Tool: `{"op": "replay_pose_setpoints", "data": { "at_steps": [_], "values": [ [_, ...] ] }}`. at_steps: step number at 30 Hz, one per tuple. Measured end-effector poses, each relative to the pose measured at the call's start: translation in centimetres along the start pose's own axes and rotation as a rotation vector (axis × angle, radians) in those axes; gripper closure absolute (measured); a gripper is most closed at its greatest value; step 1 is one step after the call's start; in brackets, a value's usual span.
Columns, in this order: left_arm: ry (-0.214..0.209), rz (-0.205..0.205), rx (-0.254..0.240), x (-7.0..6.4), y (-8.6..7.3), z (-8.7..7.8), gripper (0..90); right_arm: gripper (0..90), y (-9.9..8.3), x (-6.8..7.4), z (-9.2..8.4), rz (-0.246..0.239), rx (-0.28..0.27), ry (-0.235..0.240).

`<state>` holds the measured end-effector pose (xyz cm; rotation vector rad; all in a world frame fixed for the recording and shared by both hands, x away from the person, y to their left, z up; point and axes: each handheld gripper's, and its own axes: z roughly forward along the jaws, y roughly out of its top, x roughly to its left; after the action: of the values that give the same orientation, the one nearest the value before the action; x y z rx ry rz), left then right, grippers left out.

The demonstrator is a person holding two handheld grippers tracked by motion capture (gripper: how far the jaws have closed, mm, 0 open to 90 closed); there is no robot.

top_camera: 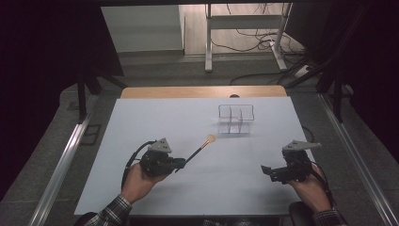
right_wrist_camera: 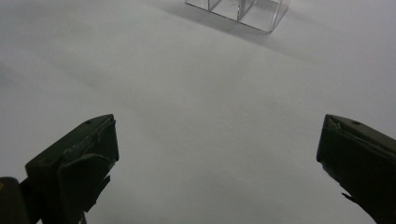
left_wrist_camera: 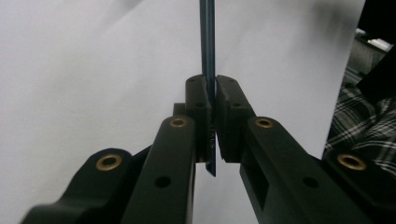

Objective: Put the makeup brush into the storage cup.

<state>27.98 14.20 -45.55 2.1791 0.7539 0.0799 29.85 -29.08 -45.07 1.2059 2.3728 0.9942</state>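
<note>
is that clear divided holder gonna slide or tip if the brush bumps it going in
The clear holder looks thin-walled and empty, so probably light; on the smooth white table it would likely slide rather than tip, being squat. The brush, clamped in the left gripper, looks stiff.

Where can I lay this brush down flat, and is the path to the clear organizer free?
The white table top is bare left of the clear organizer, and between the left gripper holding the brush and the open right gripper. The stretch from brush tip to organizer is free. The organizer itself is the single obstacle.
</note>
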Motion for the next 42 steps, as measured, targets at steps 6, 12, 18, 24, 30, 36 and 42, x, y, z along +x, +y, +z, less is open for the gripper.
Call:
{"op": "replay_pose_setpoints", "data": {
  "at_steps": [6, 12, 18, 24, 30, 36, 42],
  "values": [
    [-0.001, -0.009, -0.026, -0.6, -0.6, -0.6, 85.1, 0.0, 0.1, 0.0, -0.1, 0.004, -0.018, 0.004],
    [-0.002, 0.004, -0.028, -0.6, -0.5, -0.3, 85.1, 0.0, 0.2, 0.2, -0.2, 0.005, -0.026, 0.008],
    [-0.014, 0.011, -0.035, -0.6, -0.2, 0.2, 85.0, 0.0, 0.4, 0.5, -0.3, 0.011, -0.054, 0.043],
    [-0.023, 0.021, -0.035, -0.8, 0.1, 0.8, 85.0, 0.0, 0.8, 1.2, 0.1, 0.002, -0.061, 0.073],
    [-0.035, 0.022, -0.041, -0.8, 0.1, 1.1, 85.0, 0.0, 1.4, 1.9, 0.4, 0.005, -0.076, 0.114],
    [-0.039, 0.021, -0.049, -0.8, 0.2, 1.3, 85.0, 0.0, 1.9, 2.5, 0.7, 0.009, -0.086, 0.156],
    [-0.048, 0.027, -0.047, -1.0, 0.3, 1.6, 85.0, 0.0, 2.5, 3.2, 1.0, 0.021, -0.106, 0.185]
  ]
}}
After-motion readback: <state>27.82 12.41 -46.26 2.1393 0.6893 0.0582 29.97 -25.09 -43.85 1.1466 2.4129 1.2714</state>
